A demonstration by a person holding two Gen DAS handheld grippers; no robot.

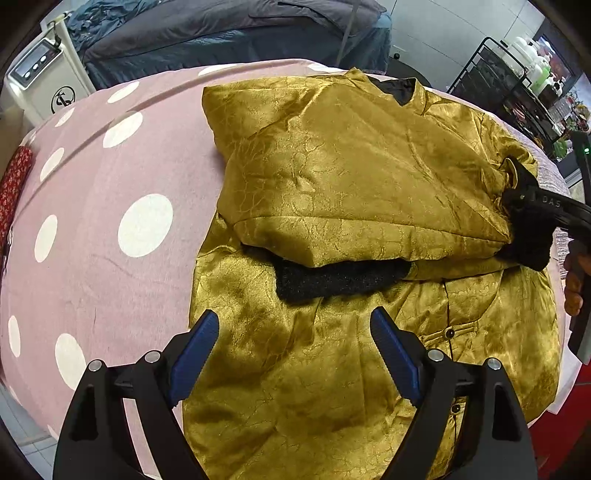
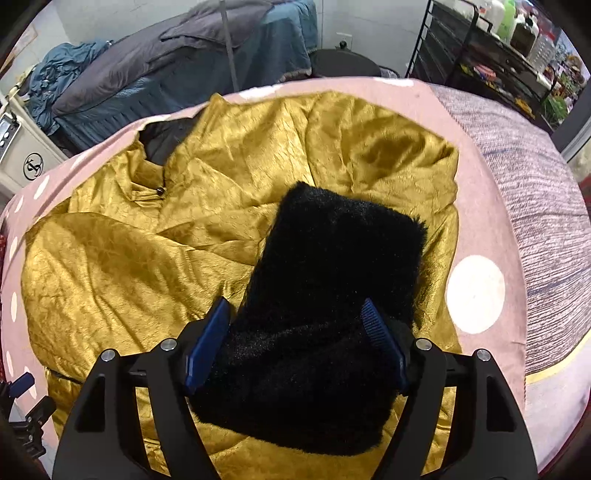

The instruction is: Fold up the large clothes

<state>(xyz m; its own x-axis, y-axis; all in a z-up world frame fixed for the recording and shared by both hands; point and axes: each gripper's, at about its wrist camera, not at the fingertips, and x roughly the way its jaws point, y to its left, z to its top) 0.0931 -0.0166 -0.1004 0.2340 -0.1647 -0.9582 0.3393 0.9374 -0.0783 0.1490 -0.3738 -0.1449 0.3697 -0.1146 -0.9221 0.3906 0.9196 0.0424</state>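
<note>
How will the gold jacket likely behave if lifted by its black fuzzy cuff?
The gold jacket will probably sag and trail; it lies in soft creased folds. Its shiny cloth looks slippery, so folds may slide. The black fuzzy cuff between the right tool's fingers looks thick and should compress.

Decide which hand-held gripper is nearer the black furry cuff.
Right. The right hand-held gripper has the black furry cuff between its fingers; the left hand-held gripper hovers open over the gold jacket, apart from it.

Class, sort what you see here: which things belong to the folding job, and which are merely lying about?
Job: gold jacket; its black fur cuff; left gripper; right gripper; spotted pink cover.
Lying about: white machine; grey bedding; black rack.
</note>
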